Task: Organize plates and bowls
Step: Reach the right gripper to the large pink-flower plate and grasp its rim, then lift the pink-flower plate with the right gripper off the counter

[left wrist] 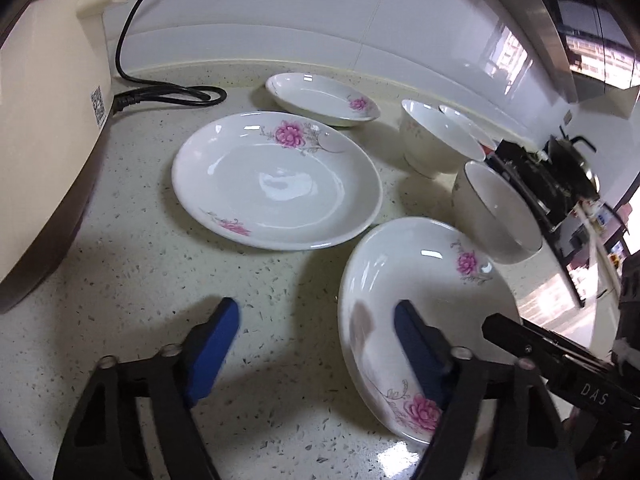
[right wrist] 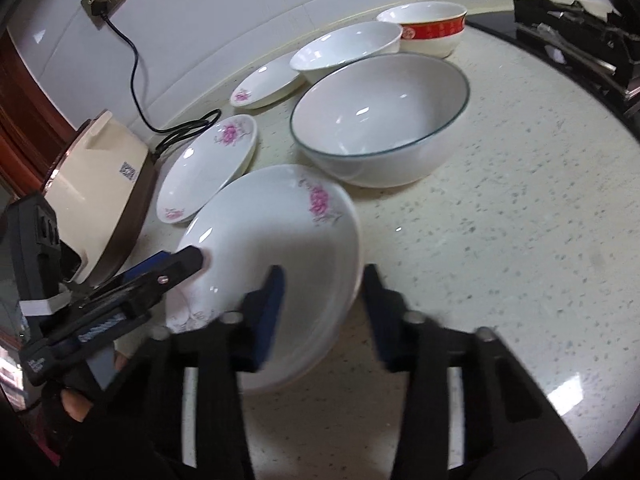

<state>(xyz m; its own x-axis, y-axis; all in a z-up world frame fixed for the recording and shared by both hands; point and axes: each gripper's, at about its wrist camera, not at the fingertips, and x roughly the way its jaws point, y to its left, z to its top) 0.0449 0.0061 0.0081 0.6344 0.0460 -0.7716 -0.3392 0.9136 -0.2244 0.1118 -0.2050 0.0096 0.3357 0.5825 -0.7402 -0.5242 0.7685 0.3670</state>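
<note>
On speckled desk (right wrist: 500,240), near plate (right wrist: 276,256) tilted, rim between pads of right claw (right wrist: 324,304); jaws part open, grip on rim not certain. Left claw (left wrist: 316,344) wide open, right pad over same plate at 5 o'clock, holding nothing. Second plate (left wrist: 276,180) flat at 12; third plate (left wrist: 320,98) beyond. Big bowl (right wrist: 380,120) at 1 o'clock. Cooker (left wrist: 44,120) at 9.

The left tongs (left wrist: 316,328) are black plastic frames with triangular cut-outs, silver round screws at the joints and blue pads (left wrist: 214,344) on the fingers. The right tongs (right wrist: 324,304) match, with blue pads (right wrist: 270,308). White lettering marks one black body, white tape wraps another, and a black glove (right wrist: 80,420) leaves bare fingertips.
</note>
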